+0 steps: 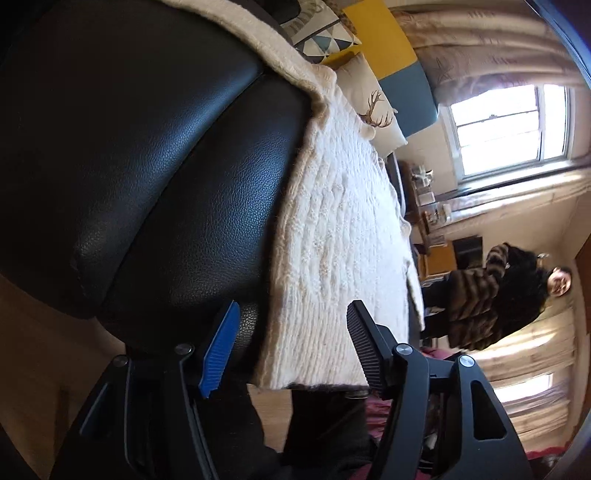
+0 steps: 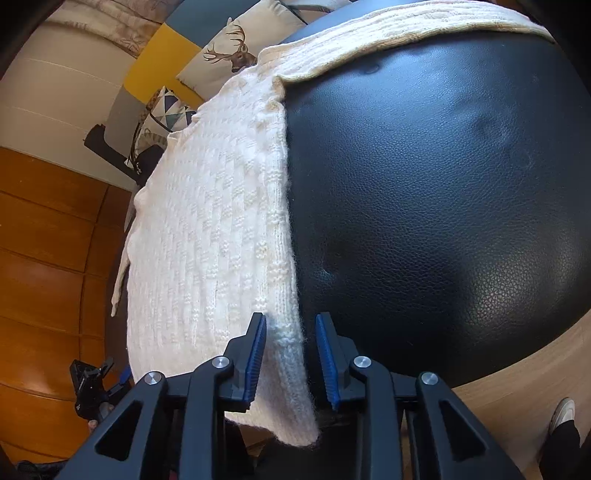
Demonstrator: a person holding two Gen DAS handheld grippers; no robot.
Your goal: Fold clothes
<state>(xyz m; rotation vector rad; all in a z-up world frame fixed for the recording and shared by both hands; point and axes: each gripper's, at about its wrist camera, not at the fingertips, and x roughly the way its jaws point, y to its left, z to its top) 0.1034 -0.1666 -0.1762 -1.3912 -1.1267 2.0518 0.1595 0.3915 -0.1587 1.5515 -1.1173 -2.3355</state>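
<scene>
Progress: early | cream knitted sweater flat on black leather cushion, sleeve unfolded | left tool wide, empty | right tool part-open, astride hem, unclamped

Bare black seat open right of the sweater, sleeve barring the seat's far edge, cushions crowding its far left corner, floor free off the near edge
</scene>
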